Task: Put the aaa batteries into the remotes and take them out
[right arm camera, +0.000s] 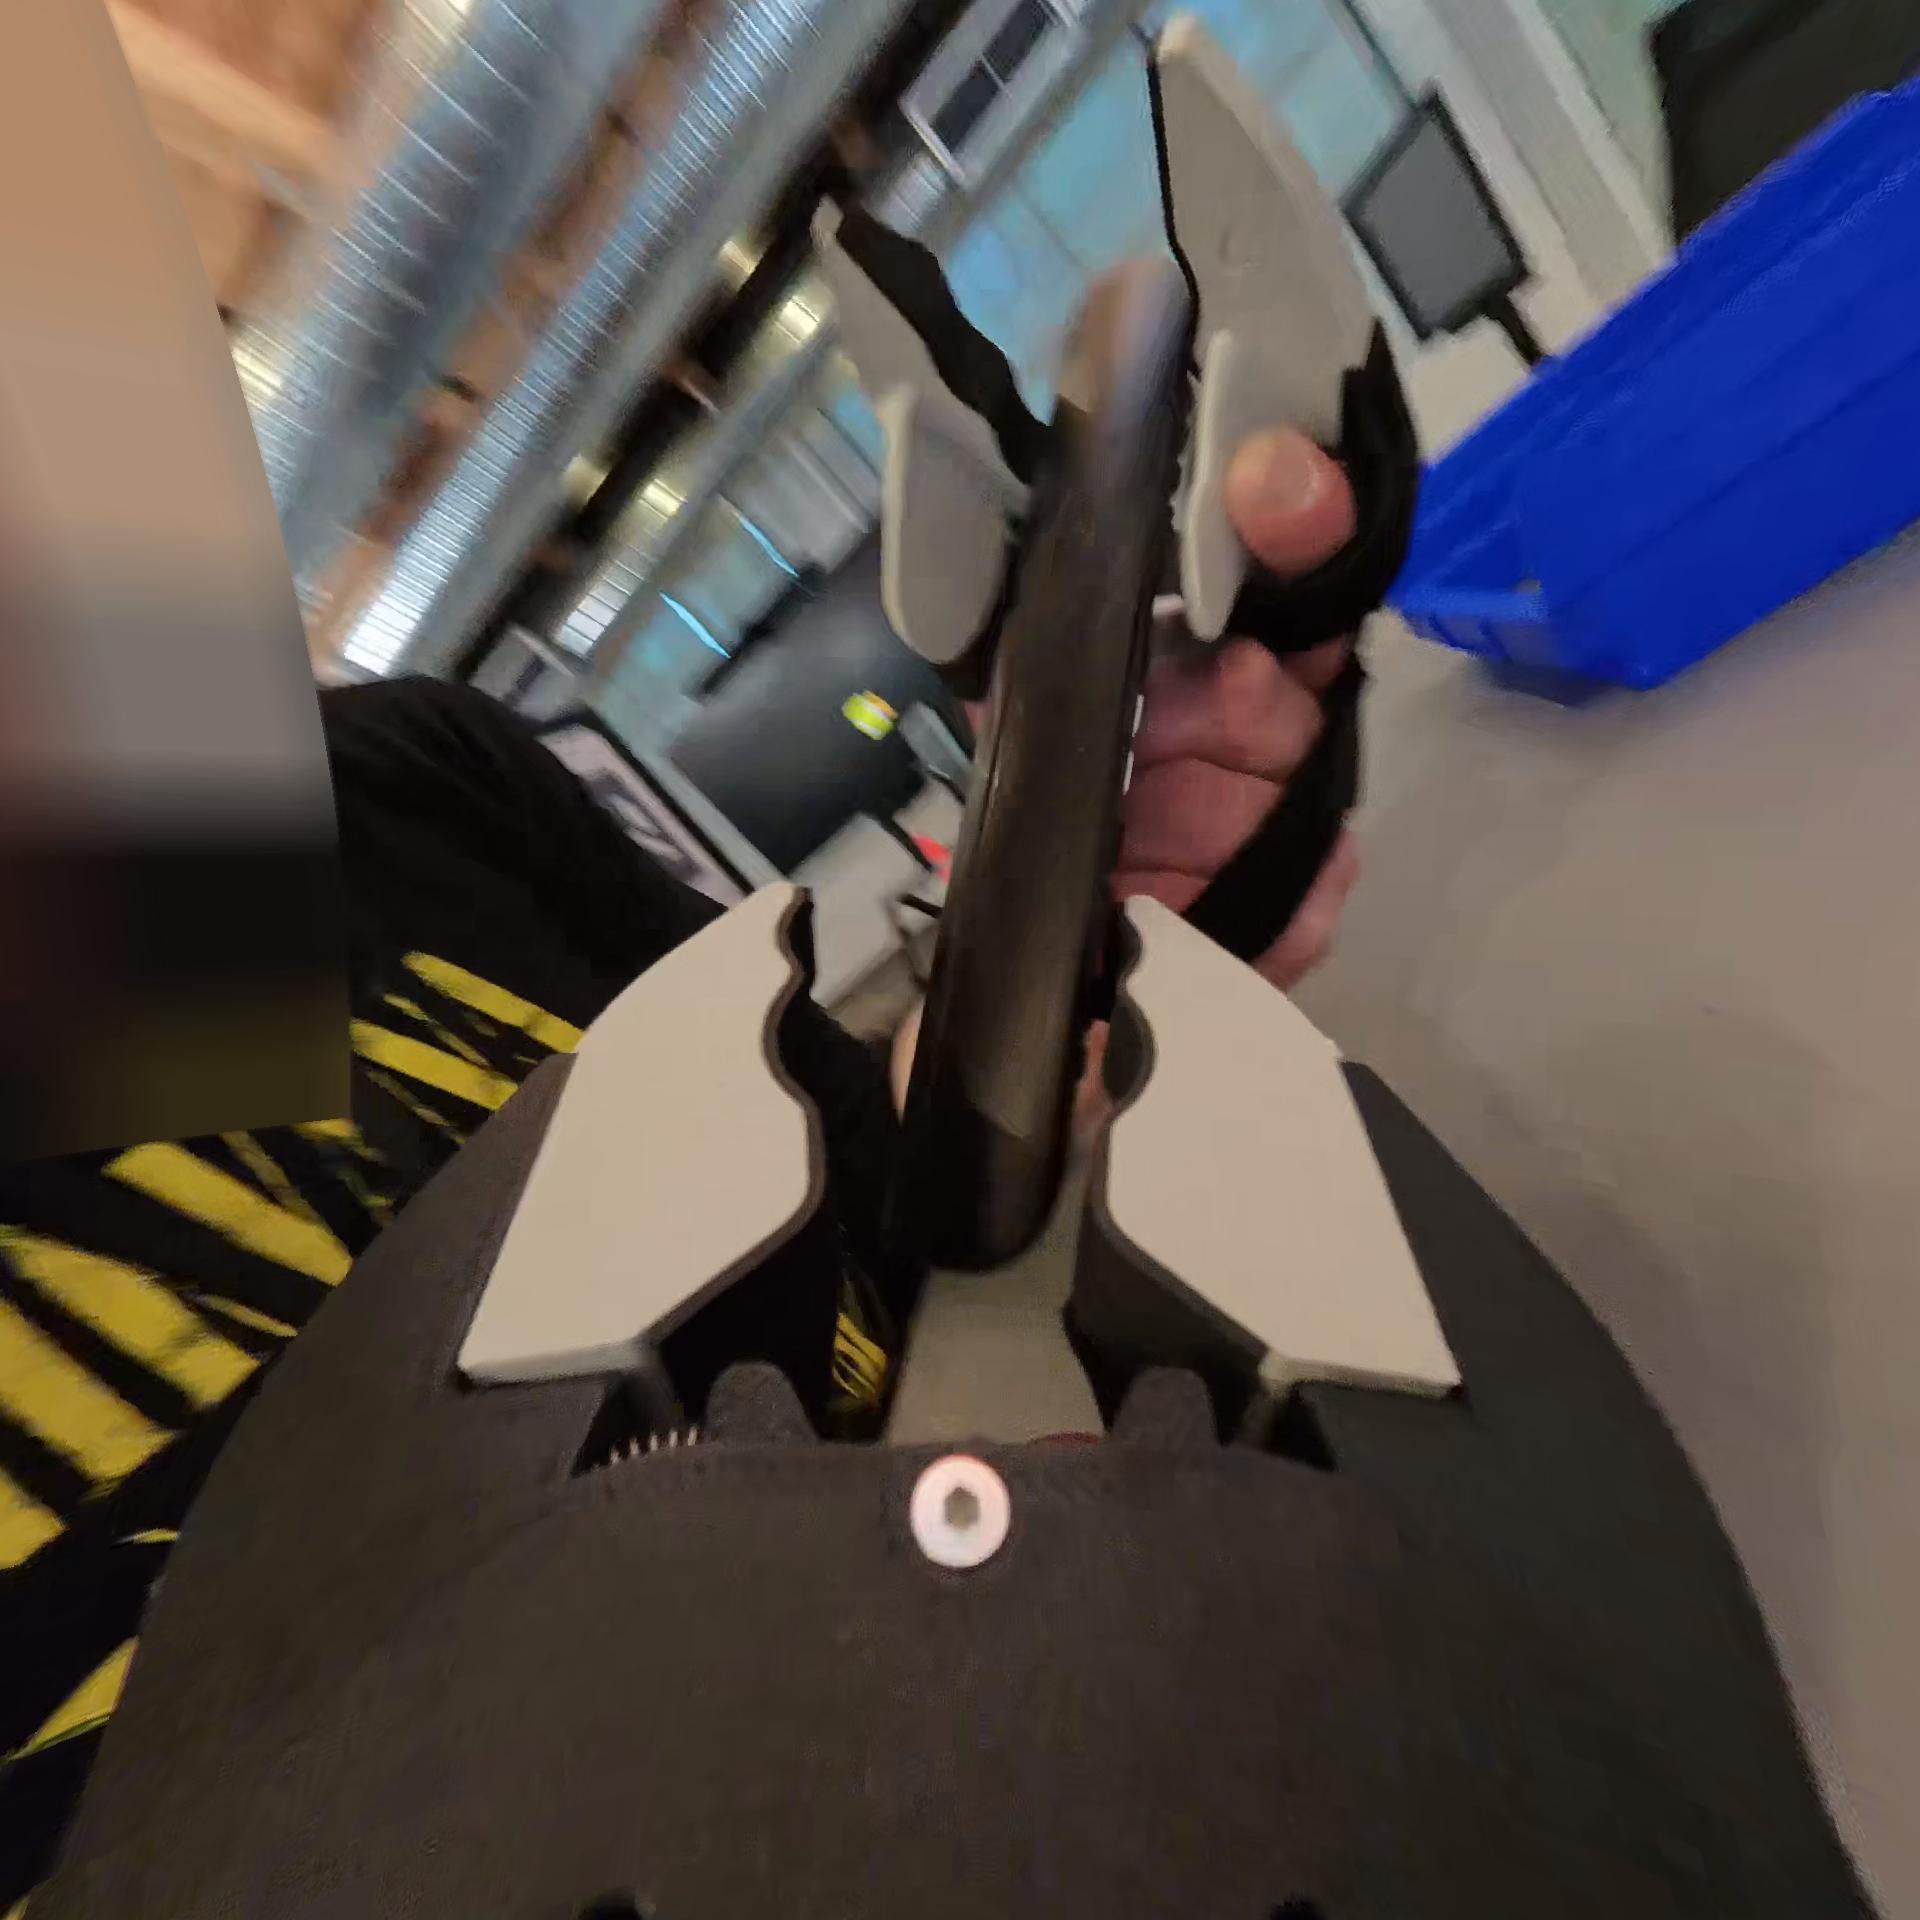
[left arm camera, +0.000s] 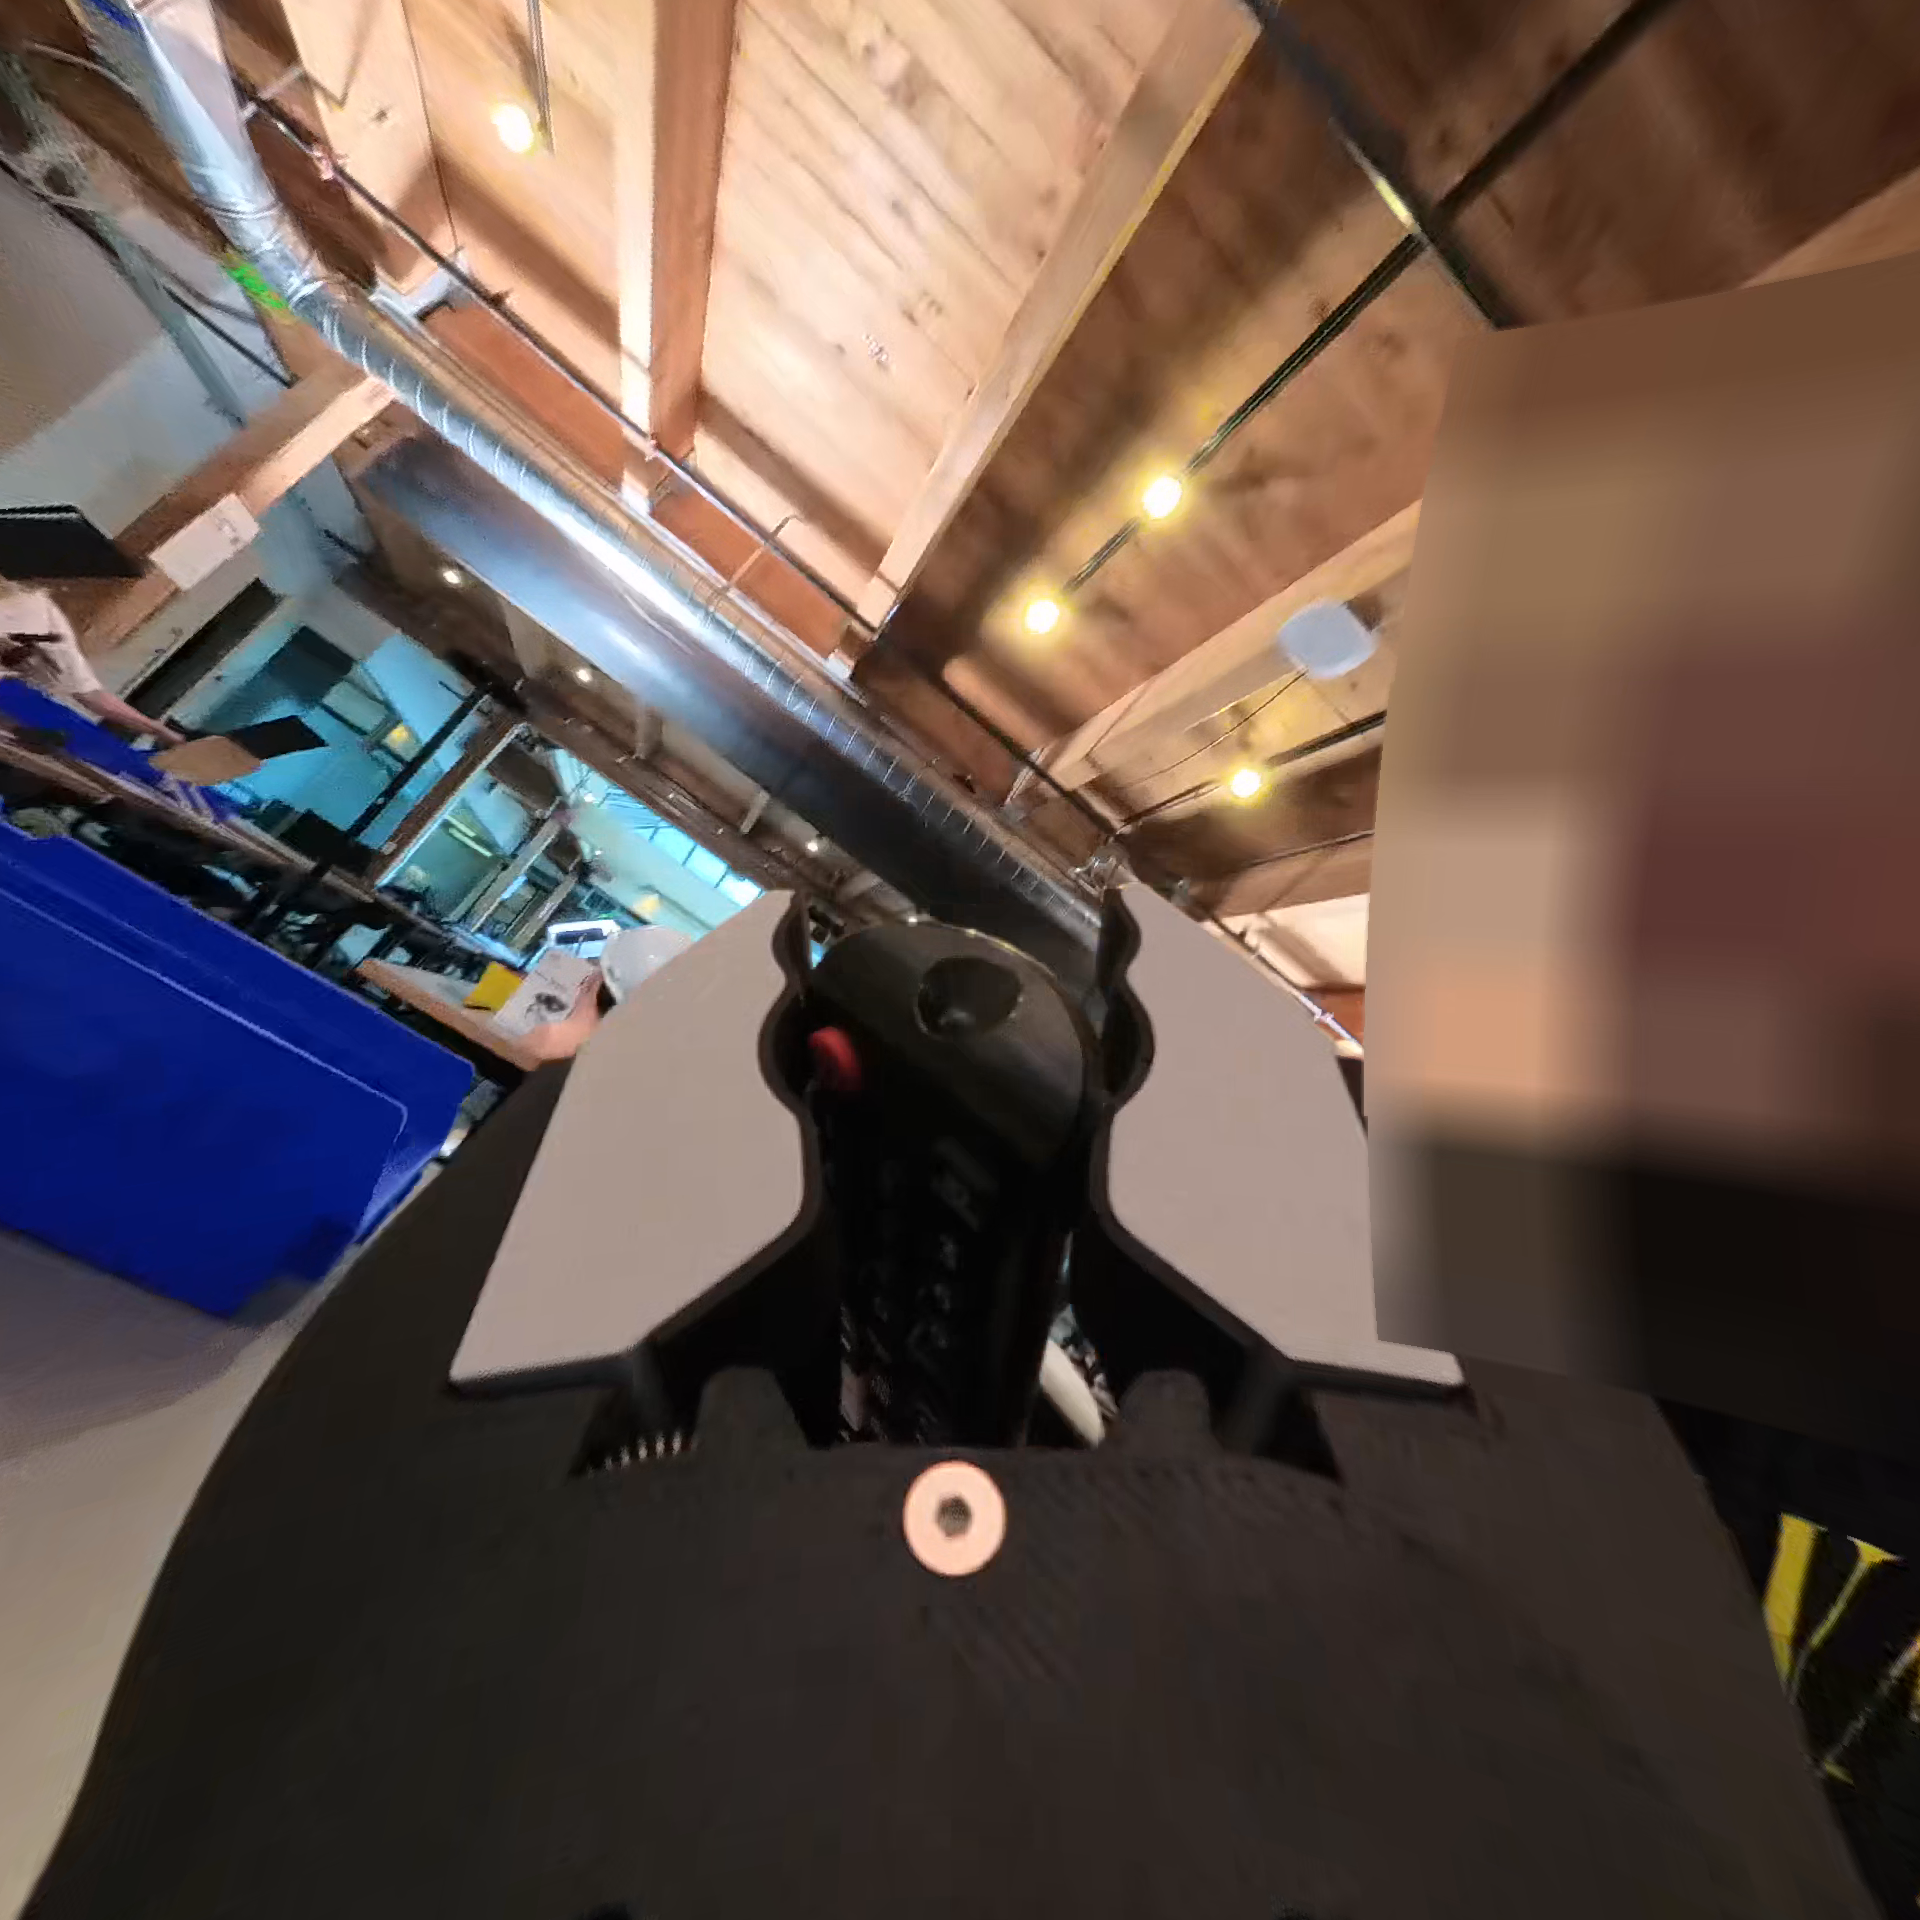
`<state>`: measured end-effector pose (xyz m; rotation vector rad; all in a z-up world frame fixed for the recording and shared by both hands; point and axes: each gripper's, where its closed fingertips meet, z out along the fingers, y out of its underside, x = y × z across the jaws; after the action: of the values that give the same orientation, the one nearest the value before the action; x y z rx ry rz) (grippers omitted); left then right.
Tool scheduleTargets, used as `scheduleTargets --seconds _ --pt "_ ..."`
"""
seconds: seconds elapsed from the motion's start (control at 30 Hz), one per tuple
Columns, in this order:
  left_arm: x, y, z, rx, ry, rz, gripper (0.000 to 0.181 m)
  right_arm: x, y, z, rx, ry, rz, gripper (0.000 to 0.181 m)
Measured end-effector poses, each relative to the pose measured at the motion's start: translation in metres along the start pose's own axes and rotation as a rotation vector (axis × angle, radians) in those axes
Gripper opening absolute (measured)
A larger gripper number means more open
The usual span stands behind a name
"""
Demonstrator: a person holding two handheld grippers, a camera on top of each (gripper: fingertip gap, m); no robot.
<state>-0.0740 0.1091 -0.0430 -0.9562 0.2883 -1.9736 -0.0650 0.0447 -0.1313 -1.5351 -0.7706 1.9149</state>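
A black remote (left arm camera: pixel 956 1049) with a red button stands between the fingers of my left gripper (left arm camera: pixel 951 935), which is shut on it and points up at the ceiling. In the right wrist view the remote (right arm camera: pixel 1049 727) shows edge-on, held farther off by the left gripper (right arm camera: pixel 1003 120) and a hand (right arm camera: pixel 1226 748). My right gripper (right arm camera: pixel 961 925) is open around the remote's near end. The remote lies against its right finger, with a gap to the left finger. No batteries are in view.
A blue plastic bin (left arm camera: pixel 187 1091) stands on the grey table (left arm camera: pixel 83 1403); it also shows at the upper right in the right wrist view (right arm camera: pixel 1714 416). A person's black and yellow clothing (right arm camera: pixel 156 1247) is close on the left. Some 11 cm of space lies between my two pairs of fingers.
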Motion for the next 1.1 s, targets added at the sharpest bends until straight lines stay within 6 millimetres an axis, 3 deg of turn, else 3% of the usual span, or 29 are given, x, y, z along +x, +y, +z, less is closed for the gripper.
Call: scheduleTargets --seconds 0.13,0.23,0.27,0.33,0.47,0.53,0.6,0.7,0.8,0.83,0.93,1.1 --pt "0.002 0.013 0.006 -0.059 -0.003 0.024 0.056 0.014 0.015 -0.006 -0.176 0.215 -0.134 0.033" --pt "0.004 0.02 0.011 -0.095 0.007 0.03 0.054 0.012 0.019 -0.009 -0.195 0.232 -0.15 0.032" --pt "0.0 0.022 0.01 -0.102 -0.013 0.04 0.04 0.01 0.02 -0.011 -0.196 0.231 -0.155 0.03" --pt "0.0 0.026 0.011 -0.117 -0.008 0.037 0.043 0.003 0.014 -0.016 -0.152 0.215 -0.138 0.024" --pt "-0.004 0.016 0.007 -0.066 -0.041 0.054 0.045 -0.008 -0.012 -0.039 -0.053 0.22 -0.135 0.024" --pt "-0.014 0.011 0.0 -0.047 -0.08 0.047 0.043 -0.007 -0.041 -0.069 -0.019 0.309 -0.165 0.024" --pt "-0.027 0.012 -0.006 -0.047 -0.132 0.047 0.032 0.002 -0.079 -0.114 0.021 0.434 -0.167 0.025" --pt "-0.041 0.02 -0.011 -0.073 -0.18 0.059 0.011 0.038 -0.129 -0.201 0.049 0.63 -0.053 0.025" --pt "-0.047 0.031 -0.009 -0.125 -0.2 0.075 0.0 0.095 -0.147 -0.276 -0.03 0.825 0.119 0.026" --pt "-0.049 0.034 -0.009 -0.141 -0.218 0.091 0.0 0.111 -0.146 -0.291 -0.071 0.856 0.181 0.025" --pt "-0.054 0.036 -0.011 -0.162 -0.237 0.111 0.0 0.154 -0.14 -0.32 -0.187 0.977 0.291 0.026" --pt "-0.059 0.025 -0.018 -0.106 -0.237 0.057 0.004 0.195 -0.127 -0.331 -0.306 1.094 0.393 0.026"
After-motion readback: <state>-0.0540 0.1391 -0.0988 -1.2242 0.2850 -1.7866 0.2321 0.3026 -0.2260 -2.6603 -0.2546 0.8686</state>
